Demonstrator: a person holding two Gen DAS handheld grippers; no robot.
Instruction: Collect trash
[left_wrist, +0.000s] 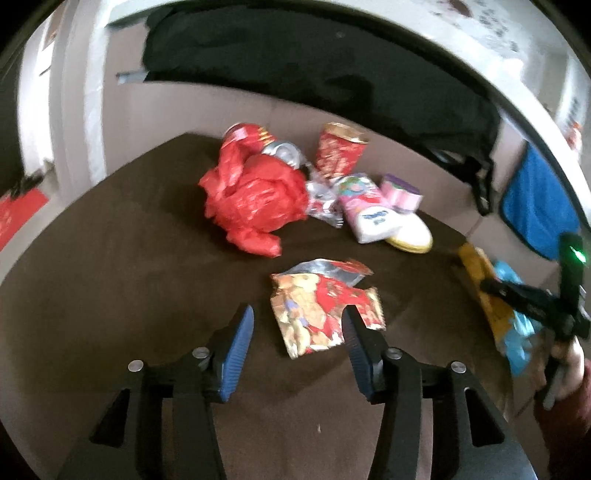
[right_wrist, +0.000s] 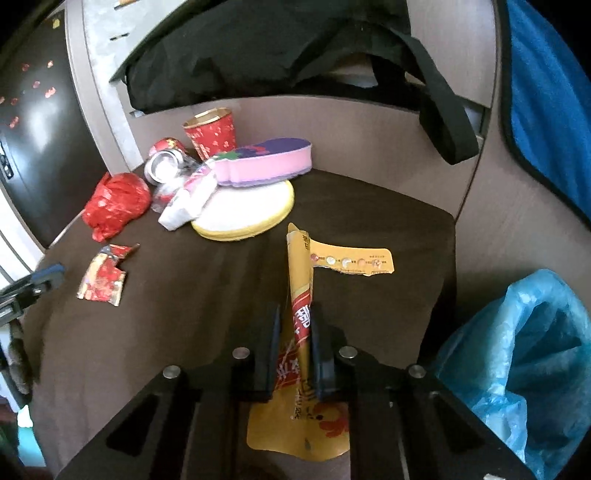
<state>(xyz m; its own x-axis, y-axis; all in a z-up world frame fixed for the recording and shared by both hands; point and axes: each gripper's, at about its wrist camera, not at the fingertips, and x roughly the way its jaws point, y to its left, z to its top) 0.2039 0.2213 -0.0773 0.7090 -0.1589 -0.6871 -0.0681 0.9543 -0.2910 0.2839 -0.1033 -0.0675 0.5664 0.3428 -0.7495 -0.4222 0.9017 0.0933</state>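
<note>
The gold and red wrapper (right_wrist: 300, 325) is pinched in the right claw (right_wrist: 295, 354) over the brown worktop (right_wrist: 184, 332); its lower end is hidden behind the claw. The left claw (left_wrist: 297, 354) is spread, empty, over a torn wrapper (left_wrist: 321, 306). A blue bag (right_wrist: 524, 369) sits beside the worktop.

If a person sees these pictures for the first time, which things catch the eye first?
The crumpled red plastic bag stands out, lying on the dark brown table beside a pile of colourful trash. The right gripper is shut on a gold and red snack wrapper, with the open blue plastic bag at its right.
</note>
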